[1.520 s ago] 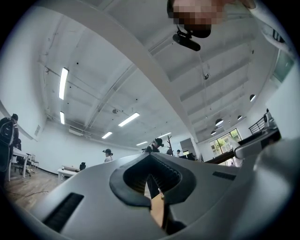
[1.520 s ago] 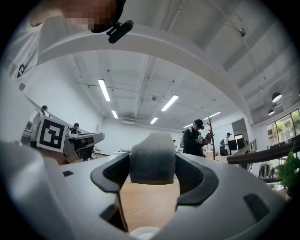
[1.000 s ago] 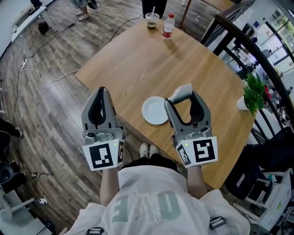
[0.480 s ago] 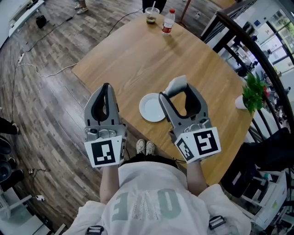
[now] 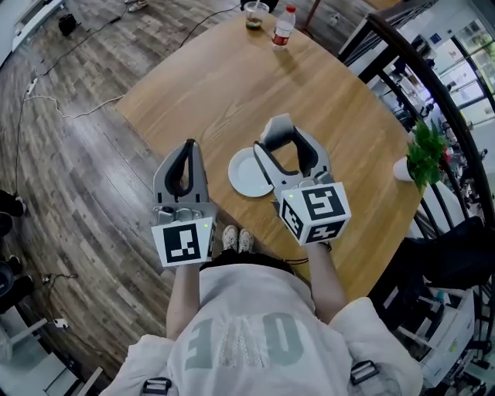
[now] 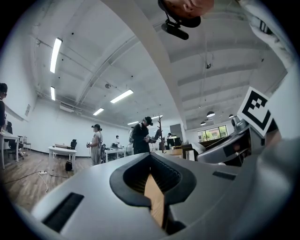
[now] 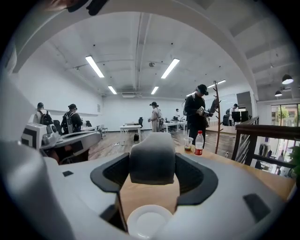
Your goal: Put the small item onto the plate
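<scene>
A white plate point(image 5: 244, 172) lies on the round wooden table point(image 5: 232, 85) near its front edge, and shows low between the jaws in the right gripper view point(image 7: 149, 221). My right gripper point(image 5: 278, 133) hangs over the plate's right rim, shut on a small grey blocky item point(image 5: 277, 126). That item point(image 7: 152, 157) fills the gap between the jaw tips of the right gripper point(image 7: 152, 161), above and beyond the plate. My left gripper point(image 5: 188, 148) hovers left of the plate at the table's edge, shut and empty; its view shows the left gripper point(image 6: 151, 158) with only a sliver of wood between the jaws.
A red-capped bottle point(image 5: 283, 26) and a plastic cup point(image 5: 256, 14) stand at the table's far edge. A potted green plant point(image 5: 424, 155) sits at the right rim by a black railing point(image 5: 433, 85). Cables trail on the wood floor point(image 5: 54, 116). Several people stand far off.
My right gripper has carried the grey item left and forward, from beside the plate to over its right rim. The left gripper has drifted slightly right, still shut.
</scene>
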Motion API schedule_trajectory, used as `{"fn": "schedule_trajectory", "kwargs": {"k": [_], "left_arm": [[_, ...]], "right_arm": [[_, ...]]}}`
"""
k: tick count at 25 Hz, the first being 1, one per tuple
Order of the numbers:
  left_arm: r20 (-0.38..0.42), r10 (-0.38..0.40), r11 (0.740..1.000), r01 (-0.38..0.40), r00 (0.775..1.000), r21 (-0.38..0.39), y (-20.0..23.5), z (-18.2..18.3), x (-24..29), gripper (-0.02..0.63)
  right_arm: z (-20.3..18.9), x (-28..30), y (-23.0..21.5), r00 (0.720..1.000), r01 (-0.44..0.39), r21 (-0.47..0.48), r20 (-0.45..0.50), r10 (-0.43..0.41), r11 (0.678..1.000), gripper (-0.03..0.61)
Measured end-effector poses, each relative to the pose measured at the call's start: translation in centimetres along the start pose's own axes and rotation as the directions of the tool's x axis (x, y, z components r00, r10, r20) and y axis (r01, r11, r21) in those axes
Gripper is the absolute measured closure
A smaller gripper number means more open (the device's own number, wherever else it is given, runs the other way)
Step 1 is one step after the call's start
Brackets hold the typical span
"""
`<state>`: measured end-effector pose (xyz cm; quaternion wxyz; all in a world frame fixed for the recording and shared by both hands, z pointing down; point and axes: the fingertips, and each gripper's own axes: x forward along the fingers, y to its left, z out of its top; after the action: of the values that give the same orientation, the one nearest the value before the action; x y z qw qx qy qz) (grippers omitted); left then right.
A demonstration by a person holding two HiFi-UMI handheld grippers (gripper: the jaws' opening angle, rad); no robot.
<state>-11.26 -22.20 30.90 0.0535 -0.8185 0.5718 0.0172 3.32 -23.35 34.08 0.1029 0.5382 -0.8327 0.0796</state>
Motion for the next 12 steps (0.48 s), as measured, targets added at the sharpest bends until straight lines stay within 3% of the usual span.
{"fn": "schedule_trajectory", "kwargs": {"k": [7,12], "left_arm": [[-0.029,0.033,0.999,-0.033,0.999,0.000,0.0,-1.2,-0.2,0.607],[-0.032,0.065,0.998,-0.065,0.997,0.011,0.5,-1.3,-0.4,0.607]], "right_arm": [[-6.1,2.9,0.1,0.982,-0.055,-0.085,-0.186,0.038,0.995,0.270],[-11.5,4.5,1.5,0.934,-0.125,-0.142,-0.350,0.068,0.982,0.270]]}}
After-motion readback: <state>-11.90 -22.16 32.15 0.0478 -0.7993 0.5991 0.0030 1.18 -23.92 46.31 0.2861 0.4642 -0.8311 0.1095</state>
